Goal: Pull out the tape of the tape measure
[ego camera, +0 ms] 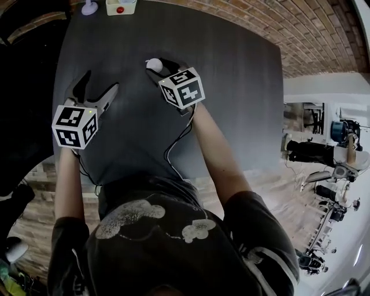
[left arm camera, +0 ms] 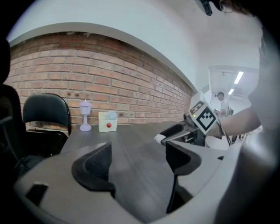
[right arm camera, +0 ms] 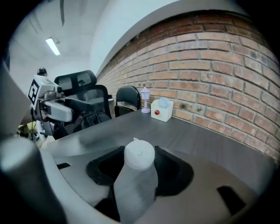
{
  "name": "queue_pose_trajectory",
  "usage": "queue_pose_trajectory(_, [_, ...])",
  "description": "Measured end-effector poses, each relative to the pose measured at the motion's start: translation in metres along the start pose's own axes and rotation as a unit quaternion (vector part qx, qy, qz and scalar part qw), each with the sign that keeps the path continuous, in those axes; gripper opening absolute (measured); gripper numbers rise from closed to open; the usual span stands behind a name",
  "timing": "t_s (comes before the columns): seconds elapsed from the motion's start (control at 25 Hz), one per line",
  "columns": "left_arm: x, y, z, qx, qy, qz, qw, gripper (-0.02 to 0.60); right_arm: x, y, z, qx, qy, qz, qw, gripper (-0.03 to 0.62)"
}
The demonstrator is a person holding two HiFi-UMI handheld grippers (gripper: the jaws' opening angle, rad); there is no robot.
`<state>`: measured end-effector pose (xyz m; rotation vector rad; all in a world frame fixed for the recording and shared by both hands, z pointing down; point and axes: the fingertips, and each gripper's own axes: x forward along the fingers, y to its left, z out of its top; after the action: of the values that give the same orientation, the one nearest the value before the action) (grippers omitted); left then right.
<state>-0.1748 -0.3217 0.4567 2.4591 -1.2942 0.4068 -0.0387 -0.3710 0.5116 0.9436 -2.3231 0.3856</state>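
A small round white tape measure [right arm camera: 139, 153] sits between the black pads of my right gripper [right arm camera: 140, 169], which is shut on it; a little tab shows at its top edge. In the head view the tape measure [ego camera: 154, 63] shows at the tip of the right gripper [ego camera: 157, 66], held above the dark table [ego camera: 231, 104]. My left gripper [ego camera: 97, 88] hangs to its left, jaws apart and empty. In the left gripper view, open jaws [left arm camera: 138, 162] frame bare tabletop, with the right gripper [left arm camera: 175, 132] and the white tape measure [left arm camera: 161, 139] ahead to the right.
At the table's far edge by the brick wall stand a white box with a red button [ego camera: 121, 7] [right arm camera: 162, 109] and a small lavender lamp-shaped figure [ego camera: 89, 7] [left arm camera: 85, 116]. Black office chairs [left arm camera: 46, 113] [right arm camera: 129, 98] stand beside the table.
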Motion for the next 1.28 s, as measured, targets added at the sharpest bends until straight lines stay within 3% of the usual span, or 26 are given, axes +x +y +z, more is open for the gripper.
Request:
queue_pose_trajectory(0.24, [-0.024, -0.042, 0.018, 0.042, -0.007, -0.001, 0.9991, 0.388, -0.065, 0.028, 0.02, -0.051, -0.032, 0.046, 0.997, 0.233])
queue_pose_trajectory(0.72, [-0.044, -0.156, 0.034, 0.134, -0.019, -0.084, 0.9872, 0.384, -0.171, 0.099, 0.011, -0.161, -0.06, 0.134, 0.976, 0.233])
queue_pose_trajectory(0.96, [-0.059, -0.197, 0.026, 0.142, -0.024, -0.12, 0.9822, 0.295, -0.206, 0.128, -0.008, -0.209, -0.056, 0.17, 0.961, 0.233])
queue_pose_trajectory(1.28, [-0.076, -0.237, 0.008, 0.154, -0.009, -0.17, 0.9732, 0.265, -0.233, 0.147, -0.034, -0.231, -0.043, 0.19, 0.953, 0.233])
